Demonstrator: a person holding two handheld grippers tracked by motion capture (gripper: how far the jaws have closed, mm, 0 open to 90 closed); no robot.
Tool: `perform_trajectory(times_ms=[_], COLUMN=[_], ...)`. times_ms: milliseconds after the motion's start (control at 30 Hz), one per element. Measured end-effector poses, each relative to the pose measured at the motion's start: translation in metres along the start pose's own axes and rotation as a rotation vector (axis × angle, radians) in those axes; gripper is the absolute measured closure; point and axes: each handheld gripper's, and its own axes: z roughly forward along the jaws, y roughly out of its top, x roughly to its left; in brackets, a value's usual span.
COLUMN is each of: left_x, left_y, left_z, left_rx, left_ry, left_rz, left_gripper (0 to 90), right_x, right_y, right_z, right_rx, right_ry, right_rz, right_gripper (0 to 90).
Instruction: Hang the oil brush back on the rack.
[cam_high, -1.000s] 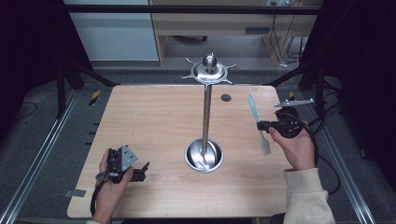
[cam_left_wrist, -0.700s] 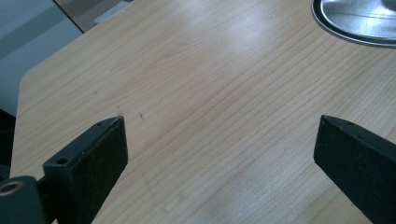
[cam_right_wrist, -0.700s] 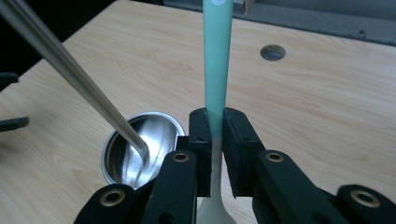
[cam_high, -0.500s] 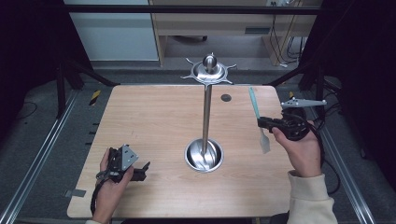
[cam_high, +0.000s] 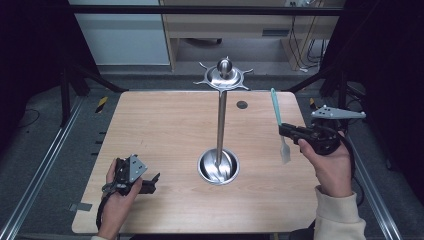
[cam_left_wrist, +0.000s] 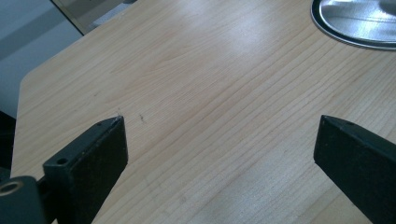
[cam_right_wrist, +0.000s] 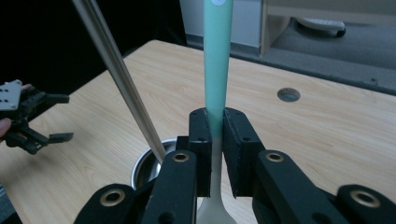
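A utensil with a teal handle (cam_high: 275, 106) and a pale head (cam_high: 285, 150) is held above the table's right side. My right gripper (cam_high: 283, 129) is shut on it where handle meets head. In the right gripper view the handle (cam_right_wrist: 218, 56) rises straight up from between the jaws of my right gripper (cam_right_wrist: 217, 126). A metal stand has a round dish base (cam_high: 202, 168), a thin pole (cam_high: 220, 120) and a hooked crown (cam_high: 223, 75) at table centre. My left gripper (cam_high: 152, 182) rests open at the front left, its jaws wide apart over bare wood (cam_left_wrist: 219, 135).
The wooden table (cam_high: 160, 130) has a small dark hole (cam_high: 242, 105) near its back right. The stand's pole (cam_right_wrist: 116, 70) leans across the right gripper view, left of the utensil. Metal rails run along the floor on both sides. Dark frames and cables stand beyond the right edge.
My right gripper has lifted the utensil off the table and carried it up and to the right. The left gripper has stayed put.
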Motion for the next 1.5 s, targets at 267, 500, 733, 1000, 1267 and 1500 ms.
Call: perform_trajectory(times_ms=[267,500,733,1000,1267,1500], left_x=[0.001,0.001,0.0,-0.001,-0.001,-0.002], left_y=[-0.001,-0.001,0.0,0.0,-0.001,0.0], left_z=[0.0,-0.001,0.001,0.001,0.001,0.002], left_rx=[0.0,-0.001,0.002,0.003,0.007,0.011], left_ry=[0.001,0.002,0.0,-0.005,-0.008,-0.012], left_rz=[-0.005,-0.003,0.0,0.0,0.002,0.007], left_gripper=[2.5,2.5,2.5,2.5,2.5,2.5], right_x=[0.005,0.017,0.029,0.043,0.05,0.053], right_y=[0.002,0.007,0.012,0.015,0.016,0.017], right_z=[-0.008,-0.013,-0.019,-0.02,-0.018,-0.016], right_rx=[-0.061,-0.108,-0.144,-0.157,-0.167,-0.163], right_ry=[0.033,0.062,0.089,0.127,0.159,0.177], right_rz=[-0.018,-0.054,-0.092,-0.134,-0.146,-0.156], right_gripper=[82.2,82.2,82.2,82.2,82.2,82.2])
